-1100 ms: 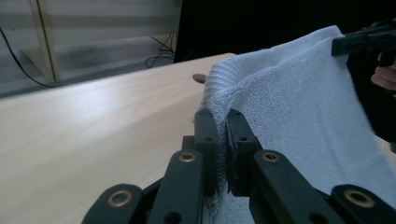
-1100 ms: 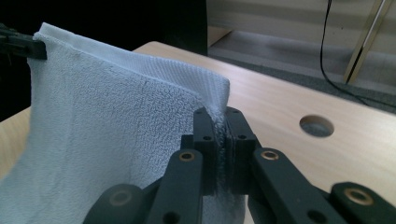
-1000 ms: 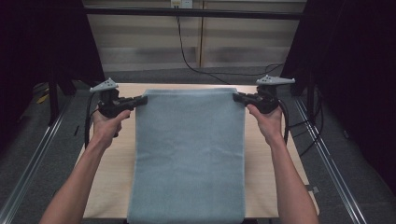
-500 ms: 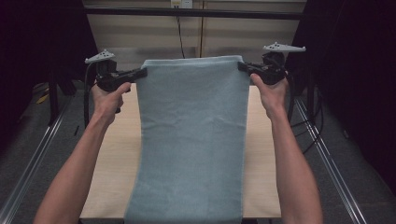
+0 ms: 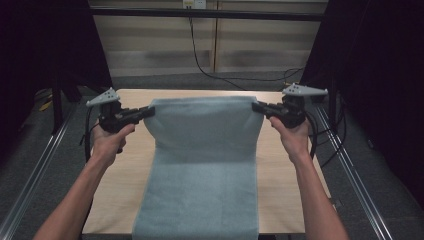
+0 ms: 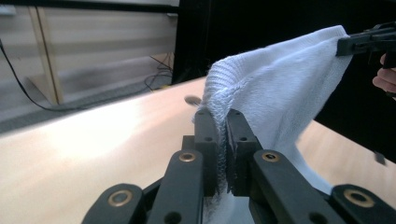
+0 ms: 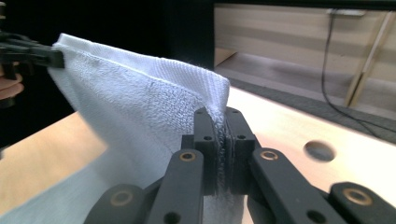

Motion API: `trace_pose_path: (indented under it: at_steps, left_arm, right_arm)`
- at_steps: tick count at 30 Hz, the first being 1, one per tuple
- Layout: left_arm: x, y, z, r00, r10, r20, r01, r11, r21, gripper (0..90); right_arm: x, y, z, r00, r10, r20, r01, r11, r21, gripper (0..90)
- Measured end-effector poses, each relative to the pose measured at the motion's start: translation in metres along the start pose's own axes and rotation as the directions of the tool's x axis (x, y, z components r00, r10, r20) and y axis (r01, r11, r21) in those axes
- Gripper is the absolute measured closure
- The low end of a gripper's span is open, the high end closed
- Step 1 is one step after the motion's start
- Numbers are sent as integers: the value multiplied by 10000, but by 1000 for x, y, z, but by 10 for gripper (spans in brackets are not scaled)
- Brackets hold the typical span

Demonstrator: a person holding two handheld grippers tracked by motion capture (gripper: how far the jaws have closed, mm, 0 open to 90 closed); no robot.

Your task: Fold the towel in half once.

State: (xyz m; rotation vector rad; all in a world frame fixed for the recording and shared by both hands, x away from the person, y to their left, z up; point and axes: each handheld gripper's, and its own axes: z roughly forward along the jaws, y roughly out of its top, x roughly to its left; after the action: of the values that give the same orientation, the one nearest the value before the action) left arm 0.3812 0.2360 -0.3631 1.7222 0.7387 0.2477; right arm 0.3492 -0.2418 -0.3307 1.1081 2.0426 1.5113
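A pale blue towel (image 5: 202, 165) stretches between my two grippers, its far edge lifted off the wooden table (image 5: 120, 185) and its near end draped over the table's front edge. My left gripper (image 5: 148, 112) is shut on the towel's far left corner. My right gripper (image 5: 256, 106) is shut on the far right corner. In the left gripper view the towel (image 6: 280, 88) is pinched between the black jaws of my left gripper (image 6: 223, 121), with the other gripper (image 6: 369, 42) far right. In the right gripper view my right gripper (image 7: 222, 119) clamps the towel (image 7: 135, 112).
Metal rails (image 5: 45, 160) run along both sides of the table. A black cable (image 5: 210, 65) hangs behind the table's far edge. A round hole (image 7: 319, 150) sits in the tabletop near the right gripper. Dark curtains stand on both sides.
Both grippers first lifted the towel's far edge up and away, then brought it back toward me and lower. The lifted part now sags into a fold over the flat part.
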Motion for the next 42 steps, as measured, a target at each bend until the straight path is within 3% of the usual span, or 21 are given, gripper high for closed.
trace_pose_path:
  at_steps: [5, 7, 9, 11, 14, 16, 19, 20, 22, 23, 24, 26, 28, 30, 31, 34, 36, 42]
  left_arm:
    - [-17, -21, -18, 10000, 16, 87, -18, 9999, 137, 853]
    - [-26, -28, -28, 9996, 126, 253, -130, 9998, 153, 853]
    - [-38, -37, -39, 9988, -9, 499, 6, 10000, 58, 853]
    - [-50, -45, -45, 9986, 368, 378, -391, 9973, 623, 853]
    - [-59, -66, -51, 9980, 53, 623, -114, 9951, 979, 853]
    - [-63, -85, -51, 9984, -90, 552, 4, 9879, 1549, 853]
    - [-68, -116, -50, 9965, -364, 753, 175, 9713, 2371, 853]
    - [-68, -126, -50, 9950, -473, 884, 231, 9661, 2571, 852]
    - [-68, -144, -51, 9923, -777, 967, 456, 9534, 2981, 851]
    - [-68, -152, -50, 9907, -980, 940, 637, 9468, 3155, 852]
    - [-68, -160, -50, 9929, -874, 807, 575, 9465, 3175, 852]
    - [-71, -164, -47, 9938, -828, 743, 525, 9378, 3431, 852]
    - [-74, -164, -42, 9948, -614, 814, 269, 9279, 3720, 851]
    - [-73, -169, -35, 9969, -507, 599, 229, 9182, 3954, 851]
    - [-72, -171, -33, 9968, -459, 661, 147, 9117, 4106, 851]
    - [-65, -173, -29, 9948, -684, 752, 307, 9073, 4193, 850]
    - [-63, -174, -27, 9956, -616, 702, 278, 9131, 4067, 850]
    - [-51, -172, -18, 9940, -959, 529, 676, 9171, 3928, 850]
  right_arm:
    - [22, -31, -13, 9990, -212, -396, 233, 9982, 550, 862]
    - [32, -40, -20, 9981, -337, -525, 375, 9966, 738, 862]
    - [41, -47, -30, 9965, -399, -734, 455, 9960, 774, 862]
    - [49, -55, -41, 9958, -412, -813, 484, 9949, 882, 862]
    - [61, -76, -48, 9940, -288, -1056, 412, 9923, 1165, 862]
    - [67, -97, -48, 9923, -47, -1241, 228, 9891, 1453, 862]
    - [73, -131, -43, 9902, 376, -1345, -83, 9773, 2115, 862]
    - [74, -140, -41, 9902, 531, -1293, -214, 9718, 2349, 862]
    - [80, -151, -40, 9955, 79, -943, 221, 9495, 3131, 861]
    - [80, -155, -40, 9937, 274, -1085, 85, 9484, 3169, 861]
    - [81, -159, -41, 9910, 512, -1234, -89, 9468, 3217, 861]
    - [86, -173, -37, 9913, 467, -1230, 27, 9274, 3740, 861]
    - [88, -183, -31, 9886, 744, -1310, -158, 9159, 4012, 861]
    - [89, -193, -24, 9878, 849, -1302, -200, 9001, 4352, 861]
    - [90, -196, -22, 9901, 691, -1219, -68, 8924, 4512, 861]
    - [83, -196, -19, 9918, 652, -1099, -84, 8915, 4530, 861]
    - [79, -198, -16, 9907, 798, -1102, -217, 8924, 4507, 861]
    - [70, -194, -4, 9955, 533, -778, -135, 8968, 4423, 863]
